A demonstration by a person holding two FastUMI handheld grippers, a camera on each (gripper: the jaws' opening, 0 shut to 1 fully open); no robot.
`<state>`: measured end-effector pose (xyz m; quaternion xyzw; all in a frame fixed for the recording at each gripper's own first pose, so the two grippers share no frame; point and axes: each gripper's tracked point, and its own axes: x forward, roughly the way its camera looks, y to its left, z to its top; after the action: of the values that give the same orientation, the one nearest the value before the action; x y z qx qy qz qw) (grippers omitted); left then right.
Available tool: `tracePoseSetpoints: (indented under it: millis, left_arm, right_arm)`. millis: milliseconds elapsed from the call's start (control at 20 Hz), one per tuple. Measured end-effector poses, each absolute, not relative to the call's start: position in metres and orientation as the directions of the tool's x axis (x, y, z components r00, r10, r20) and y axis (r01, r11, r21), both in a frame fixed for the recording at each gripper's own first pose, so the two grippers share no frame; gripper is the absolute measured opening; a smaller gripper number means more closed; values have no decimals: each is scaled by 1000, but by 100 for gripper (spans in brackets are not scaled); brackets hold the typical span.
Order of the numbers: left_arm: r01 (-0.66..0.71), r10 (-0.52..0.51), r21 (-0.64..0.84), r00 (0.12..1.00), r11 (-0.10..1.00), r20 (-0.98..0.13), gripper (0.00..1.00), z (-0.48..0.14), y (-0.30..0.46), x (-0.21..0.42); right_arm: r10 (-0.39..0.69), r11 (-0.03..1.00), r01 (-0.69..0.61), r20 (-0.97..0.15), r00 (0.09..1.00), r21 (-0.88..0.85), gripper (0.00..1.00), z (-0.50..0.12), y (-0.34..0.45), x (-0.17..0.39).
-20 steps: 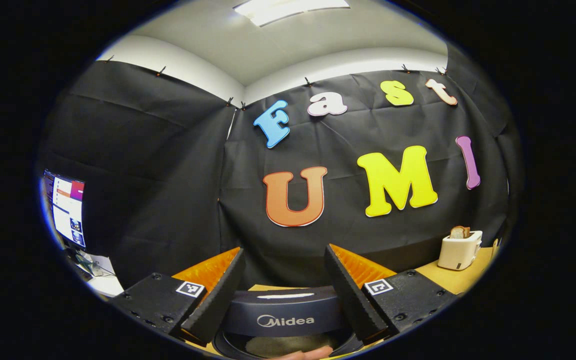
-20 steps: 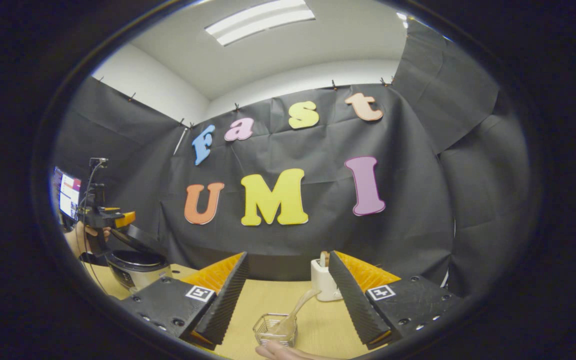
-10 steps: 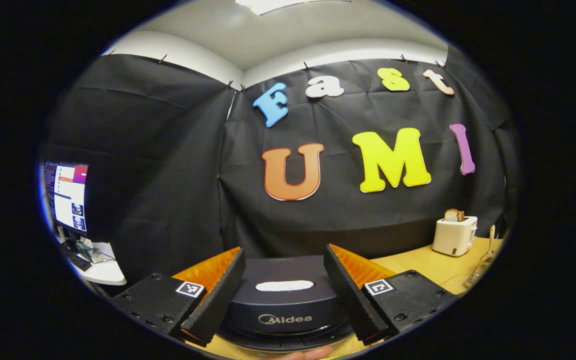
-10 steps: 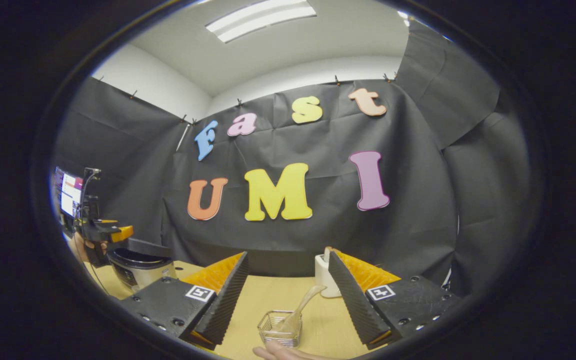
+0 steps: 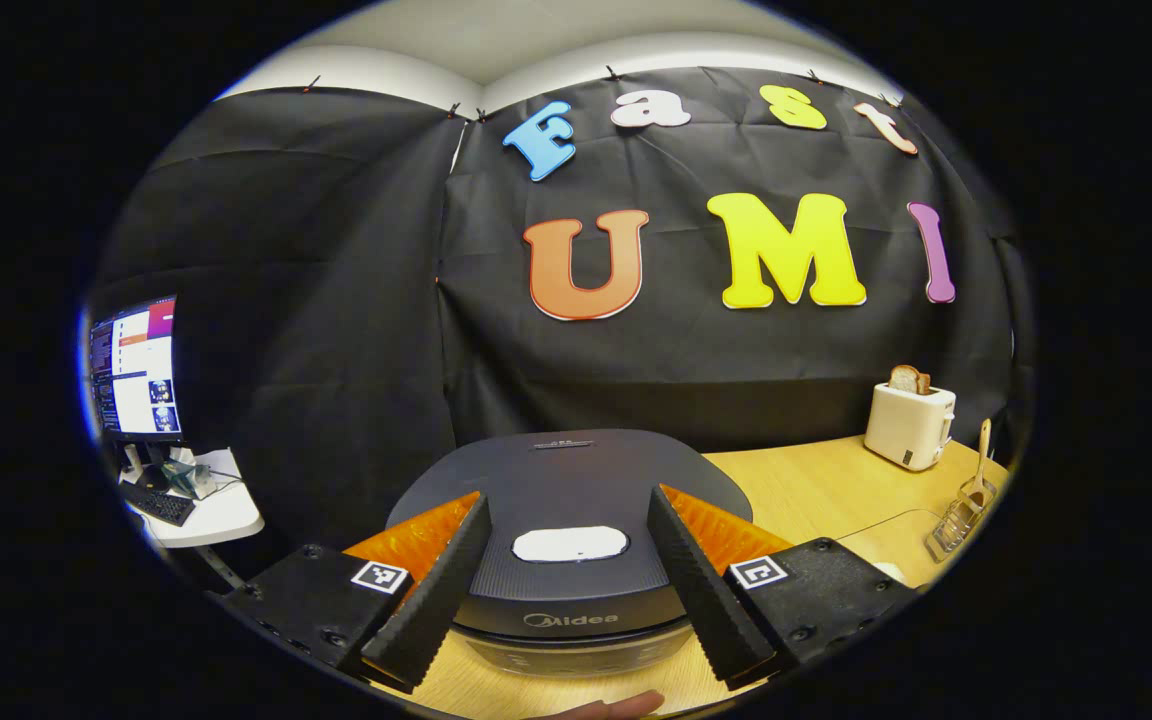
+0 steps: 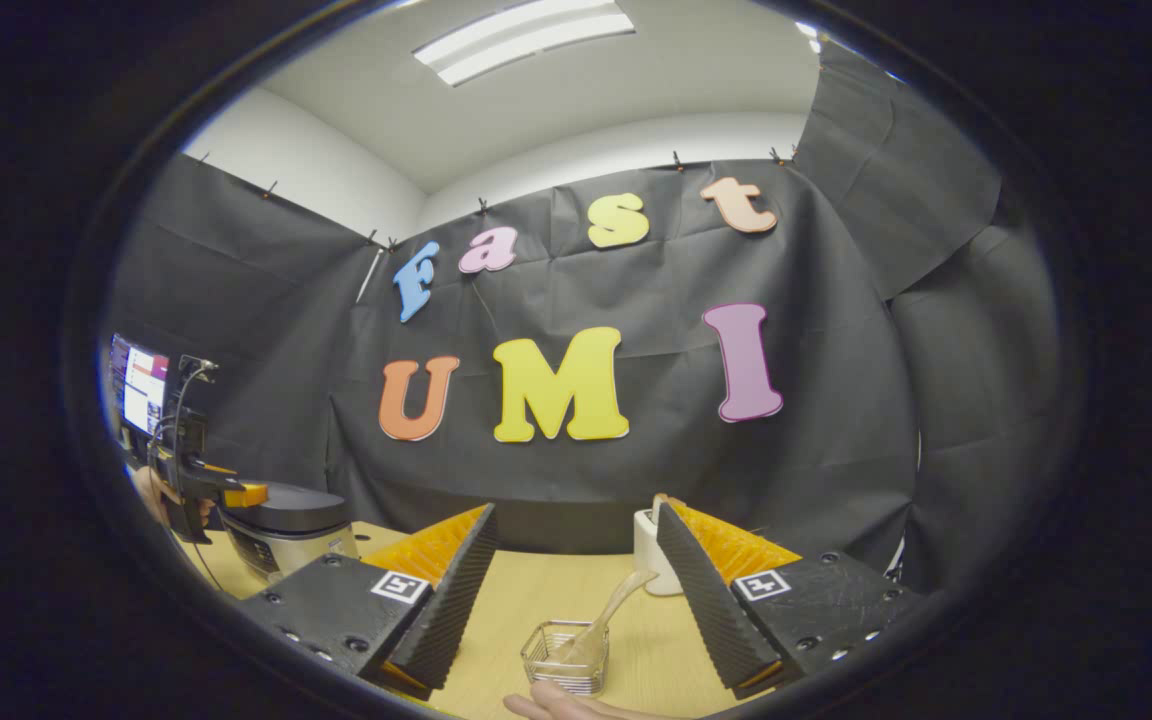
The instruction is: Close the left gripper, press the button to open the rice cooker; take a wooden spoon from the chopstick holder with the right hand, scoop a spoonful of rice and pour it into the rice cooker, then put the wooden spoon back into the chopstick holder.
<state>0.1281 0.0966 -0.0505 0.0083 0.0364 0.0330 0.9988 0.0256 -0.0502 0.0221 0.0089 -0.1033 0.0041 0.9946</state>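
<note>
The left gripper hangs with fingers spread above the rice cooker, whose lid is down; "Midea" reads across its front. The right gripper, fingers likewise spread wide, frames the wire chopstick holder on the wooden table. The wooden spoon stands in it, handle leaning up and to the right. A toaster stands near the wall.

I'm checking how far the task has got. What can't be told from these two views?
- Inside of the rice cooker: hidden under its shut lid, left gripper view.
- The cooker's front panel: blocked by the left gripper.
- Spoon bowl of the wooden spoon: behind the chopstick holder wires, right gripper view.
</note>
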Motion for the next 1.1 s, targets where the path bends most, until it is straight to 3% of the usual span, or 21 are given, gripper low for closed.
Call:
tracePoseSetpoints:
  millis: [150, 450, 850, 1100]
  left_arm:
    - [-64, 65, 16, 989, 998, -130, 99, -51, 97, 120]
    - [-66, 65, 3, 970, 998, -235, 96, -53, 93, 104]
    - [-69, 58, -28, 960, 997, -272, 86, -64, 91, 97]
    - [-69, 65, -8, 969, 998, -237, 83, -58, 94, 98]
  right_arm:
    - [8, 1000, -13, 205, 979, 23, 92, 22, -50, 26]
    - [12, 999, -17, 191, 982, 27, 95, 20, -49, 27]
    - [13, 999, -21, 213, 977, 35, 95, 28, -52, 21]
    - [15, 999, -24, 209, 978, 40, 95, 28, -53, 21]
